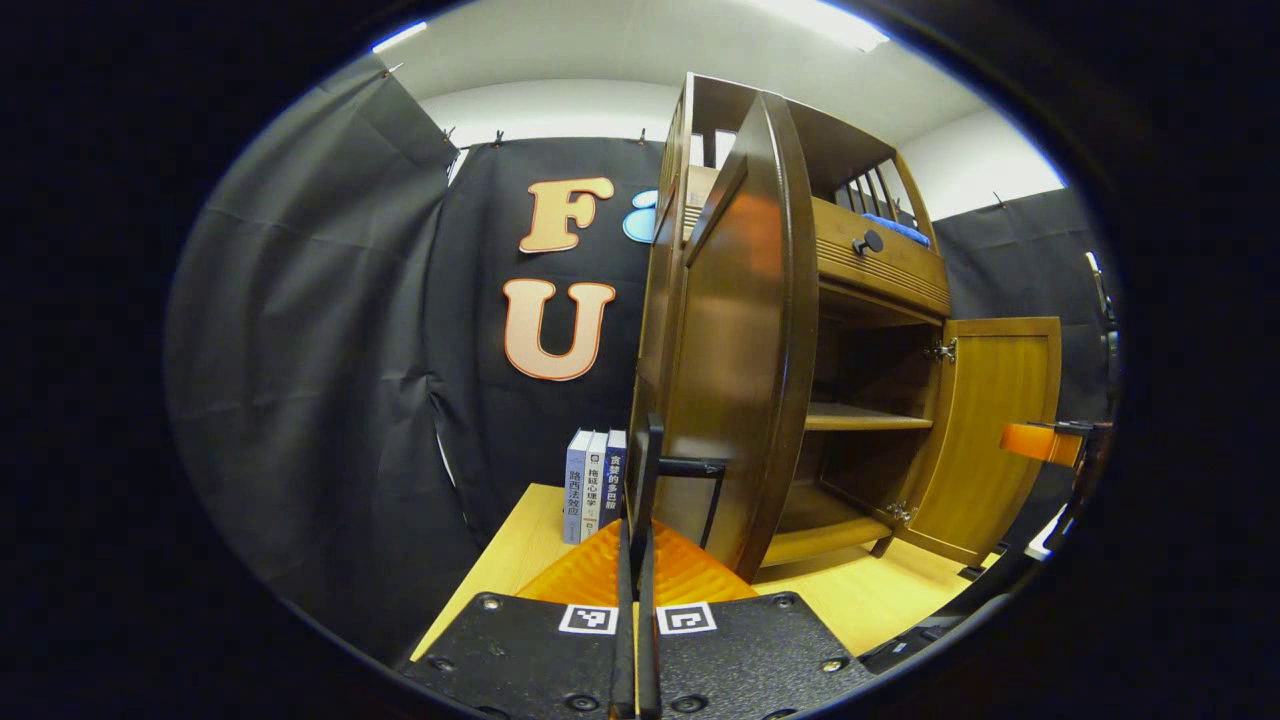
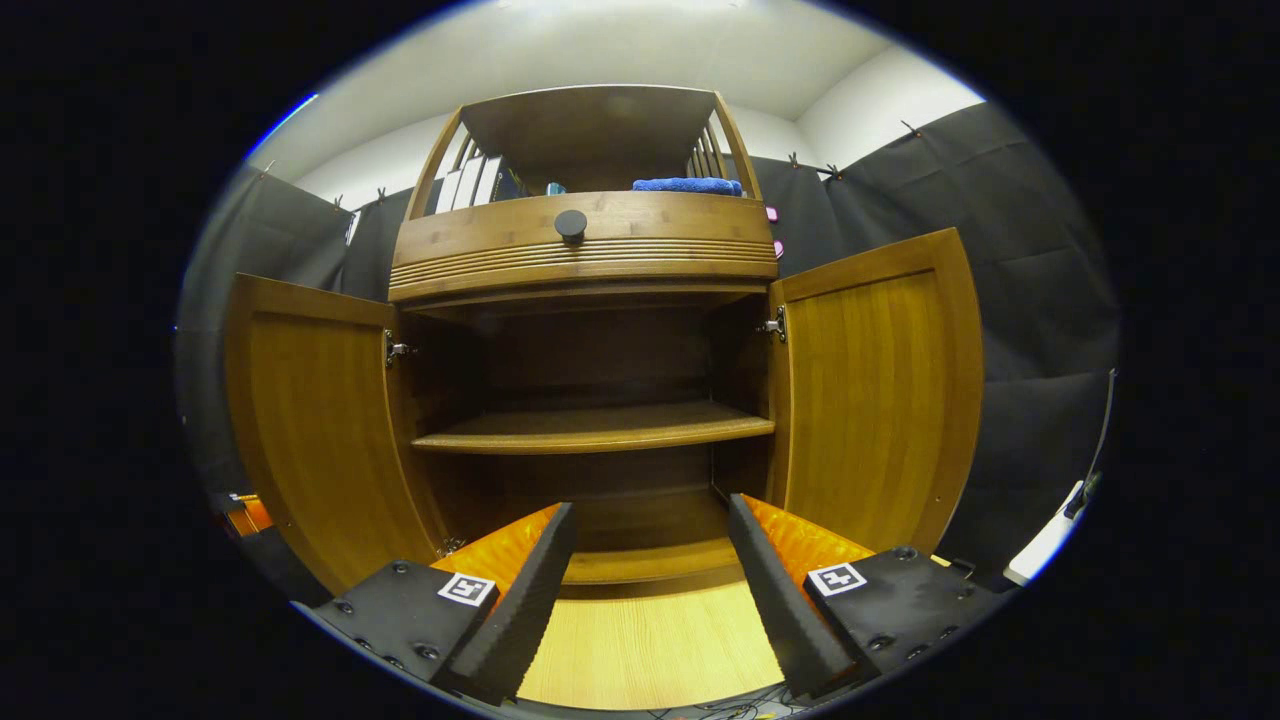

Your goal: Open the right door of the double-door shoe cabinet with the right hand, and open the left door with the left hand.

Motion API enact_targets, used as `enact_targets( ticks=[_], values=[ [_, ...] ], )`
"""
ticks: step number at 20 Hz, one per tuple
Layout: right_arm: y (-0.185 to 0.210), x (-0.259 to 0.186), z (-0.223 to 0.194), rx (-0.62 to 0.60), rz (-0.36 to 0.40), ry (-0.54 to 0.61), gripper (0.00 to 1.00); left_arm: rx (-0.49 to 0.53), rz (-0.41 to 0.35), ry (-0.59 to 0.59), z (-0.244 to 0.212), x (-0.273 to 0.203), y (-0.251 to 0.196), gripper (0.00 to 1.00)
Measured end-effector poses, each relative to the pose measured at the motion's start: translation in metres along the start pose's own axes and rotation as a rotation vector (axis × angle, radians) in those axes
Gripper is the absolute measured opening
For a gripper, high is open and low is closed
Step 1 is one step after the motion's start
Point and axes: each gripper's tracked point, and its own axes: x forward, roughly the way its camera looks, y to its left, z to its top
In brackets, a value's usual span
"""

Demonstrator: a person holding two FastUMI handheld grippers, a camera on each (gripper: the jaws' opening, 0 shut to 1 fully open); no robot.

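The wooden shoe cabinet point(image 2: 585, 245) stands on a light wood table with both doors swung out. In the left gripper view the left door point(image 1: 740, 350) is seen nearly edge-on, and my left gripper point(image 1: 637, 530) is shut on its thin black handle point(image 1: 692, 467). The right door point(image 1: 1000, 430) stands wide behind it. In the right gripper view my right gripper point(image 2: 650, 510) is open and holds nothing, facing the bare inner shelf point(image 2: 595, 428) between the left door point(image 2: 310, 430) and the right door point(image 2: 880, 390).
A drawer with a round black knob point(image 2: 571, 224) sits above the doors. A blue cloth point(image 2: 688, 185) and some books point(image 2: 470, 185) lie on the cabinet's top rack. Three upright books point(image 1: 595, 485) stand on the table point(image 1: 520, 550) left of the cabinet.
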Motion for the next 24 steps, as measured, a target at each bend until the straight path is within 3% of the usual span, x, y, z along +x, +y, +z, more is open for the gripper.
enact_targets(
  ticks=[1,2,6,16,17,18,19,20,24],
  values=[
    [0.001,0.0,0.0,0.001,-0.003,-0.001,0.9,0.0,-0.003,-0.001,0.0,-0.001,0.001,0.01],
    [0.001,0.0,-0.001,0.002,-0.003,-0.001,0.98,-0.008,-0.009,0.0,0.001,-0.002,0.001,0.01],
    [0.003,-0.001,-0.001,-0.005,-0.01,-0.005,0.98,-0.046,-0.011,0.021,0.0,-0.012,0.001,0.02],
    [-0.004,-0.004,0.0,-0.005,-0.034,-0.005,1.0,-0.022,0.012,0.014,0.036,-0.044,-0.014,0.0],
    [-0.004,-0.005,0.002,-0.008,-0.038,-0.007,1.0,-0.03,0.005,0.013,0.041,-0.047,-0.018,0.07],
    [-0.006,-0.006,0.004,-0.012,-0.044,-0.006,1.0,-0.035,0.001,0.009,0.046,-0.05,-0.021,0.0],
    [-0.008,-0.006,0.005,-0.014,-0.05,-0.007,0.98,-0.035,-0.003,0.003,0.051,-0.052,-0.026,0.12],
    [-0.011,-0.008,0.007,-0.014,-0.056,-0.009,1.0,-0.029,-0.008,-0.004,0.055,-0.054,-0.031,0.01],
    [-0.022,-0.011,0.012,-0.008,-0.083,-0.003,0.98,-0.021,-0.018,-0.015,0.065,-0.054,-0.046,0.22]
  ],
)
